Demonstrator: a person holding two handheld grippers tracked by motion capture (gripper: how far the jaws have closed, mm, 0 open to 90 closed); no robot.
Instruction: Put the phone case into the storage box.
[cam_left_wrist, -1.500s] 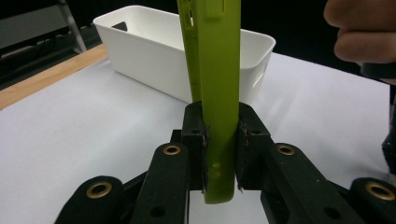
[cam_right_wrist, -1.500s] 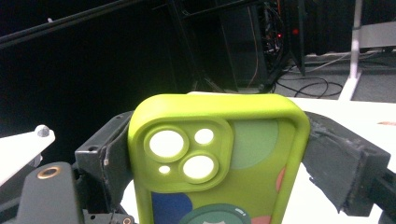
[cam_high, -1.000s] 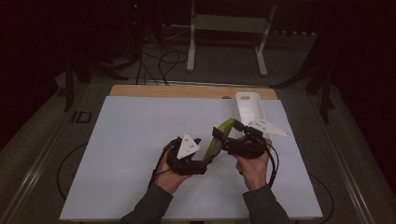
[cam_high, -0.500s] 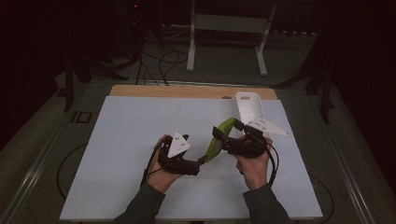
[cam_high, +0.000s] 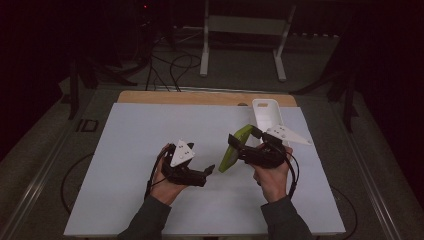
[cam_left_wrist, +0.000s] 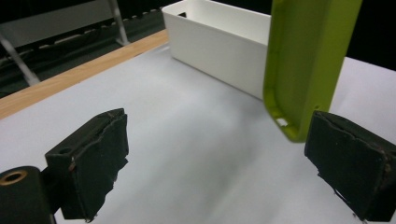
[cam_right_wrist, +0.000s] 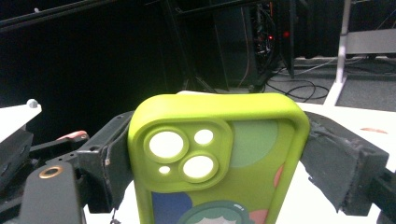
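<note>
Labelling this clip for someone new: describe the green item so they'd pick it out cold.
Start at the white table sheet, then go to its far right where a white bin stands. Just in front of it, the right claw is clamped on a lime-green phone case, held tilted off the sheet. It is the only brightly coloured thing there, with camera cut-outs and a cartoon print on its back.

The right hand-held gripper (cam_high: 239, 148) clamps a green phone case (cam_high: 235, 148) — the left hand-held gripper (cam_high: 210, 173), seemingly agape, sits just beside it.
</note>
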